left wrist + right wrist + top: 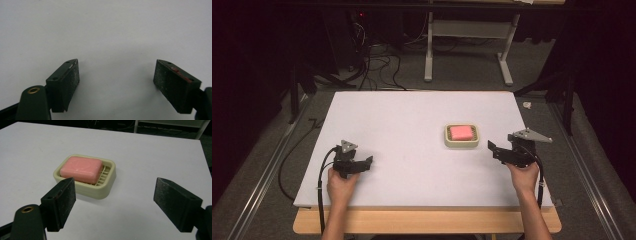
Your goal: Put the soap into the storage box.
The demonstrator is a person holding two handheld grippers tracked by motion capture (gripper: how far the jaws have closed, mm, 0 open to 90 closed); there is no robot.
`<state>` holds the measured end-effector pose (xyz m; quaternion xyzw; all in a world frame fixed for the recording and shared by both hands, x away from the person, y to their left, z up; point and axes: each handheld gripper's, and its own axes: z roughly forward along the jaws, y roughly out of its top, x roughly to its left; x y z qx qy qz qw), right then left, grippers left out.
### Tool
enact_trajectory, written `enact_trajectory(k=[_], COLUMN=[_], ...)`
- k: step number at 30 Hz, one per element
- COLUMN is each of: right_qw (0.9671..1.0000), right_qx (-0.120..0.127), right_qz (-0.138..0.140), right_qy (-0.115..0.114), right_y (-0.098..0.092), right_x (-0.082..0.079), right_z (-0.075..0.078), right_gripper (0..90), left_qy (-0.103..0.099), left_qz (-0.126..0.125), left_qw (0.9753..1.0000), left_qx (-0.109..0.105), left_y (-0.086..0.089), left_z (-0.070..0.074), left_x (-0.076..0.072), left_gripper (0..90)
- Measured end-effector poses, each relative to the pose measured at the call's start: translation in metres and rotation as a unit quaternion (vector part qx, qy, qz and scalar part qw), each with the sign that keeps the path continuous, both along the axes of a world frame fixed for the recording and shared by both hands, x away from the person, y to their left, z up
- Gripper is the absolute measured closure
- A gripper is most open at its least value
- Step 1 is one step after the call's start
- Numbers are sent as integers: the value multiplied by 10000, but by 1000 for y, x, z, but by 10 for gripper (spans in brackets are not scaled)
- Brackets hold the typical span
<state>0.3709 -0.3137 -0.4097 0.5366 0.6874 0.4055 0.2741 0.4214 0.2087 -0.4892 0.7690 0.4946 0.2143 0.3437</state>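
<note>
A pink bar of soap (460, 132) (81, 169) lies in a cream slatted soap dish (447, 141) (107, 186) right of the middle of the white table top. My right gripper (493, 149) (113, 202) hovers just right of the dish, open, with its jaws wide apart and nothing between them; the dish sits a little beyond its left jaw. My left gripper (369, 161) (116, 82) is at the near left of the table, open over bare white surface and holding nothing.
The white table top (402, 135) rests on a wooden board whose edge (427, 220) shows at the front. Beyond the far edge lie a grey floor, loose cables (377, 67) and a white desk frame (467, 45).
</note>
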Motion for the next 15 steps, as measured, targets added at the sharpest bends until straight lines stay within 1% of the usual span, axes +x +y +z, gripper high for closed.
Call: enact_trajectory(k=[9,15], right_qw=[10000,9999], right_qx=[43,22], right_qz=[12,40], right_qy=[58,106], right_y=[-1,0], right_x=[-3,-5], right_z=[-5,-10], right_gripper=[188,188], left_qy=[0,0], left_qz=[2,1], left_qw=[10000,10000], left_qx=[1,0], left_y=[0,0], left_z=[0,0], left_x=[0,0], left_gripper=[214,214])
